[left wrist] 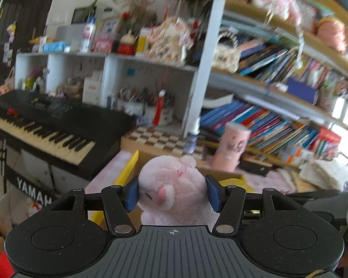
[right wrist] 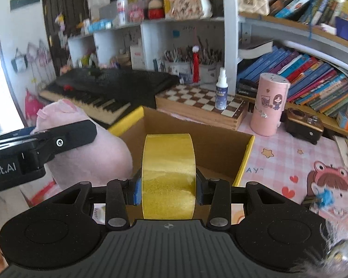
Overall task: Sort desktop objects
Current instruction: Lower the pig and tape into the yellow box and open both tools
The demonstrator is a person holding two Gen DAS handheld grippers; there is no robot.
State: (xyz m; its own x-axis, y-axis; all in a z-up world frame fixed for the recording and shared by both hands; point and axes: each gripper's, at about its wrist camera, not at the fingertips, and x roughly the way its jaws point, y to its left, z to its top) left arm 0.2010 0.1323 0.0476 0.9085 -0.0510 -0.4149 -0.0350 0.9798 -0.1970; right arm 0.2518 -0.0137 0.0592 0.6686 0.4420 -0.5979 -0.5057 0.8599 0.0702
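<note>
My left gripper (left wrist: 172,194) is shut on a pink plush toy (left wrist: 174,185) and holds it in the air above the left edge of an open cardboard box (left wrist: 130,169). The toy also shows in the right wrist view (right wrist: 92,155), clamped by the left gripper's black finger (right wrist: 65,139). My right gripper (right wrist: 168,190) is shut on a roll of yellow tape (right wrist: 169,173), held upright on its edge over the near part of the cardboard box (right wrist: 220,148), which has yellow flaps.
A pink cylinder tin (right wrist: 269,106), a white spray bottle (right wrist: 221,90), a wooden chessboard box (right wrist: 201,106) and a brown camera-like box (right wrist: 304,125) stand behind the box. A black keyboard (right wrist: 104,88) lies to the left. Bookshelves (right wrist: 313,69) fill the back. A pink patterned mat (right wrist: 290,162) covers the desk.
</note>
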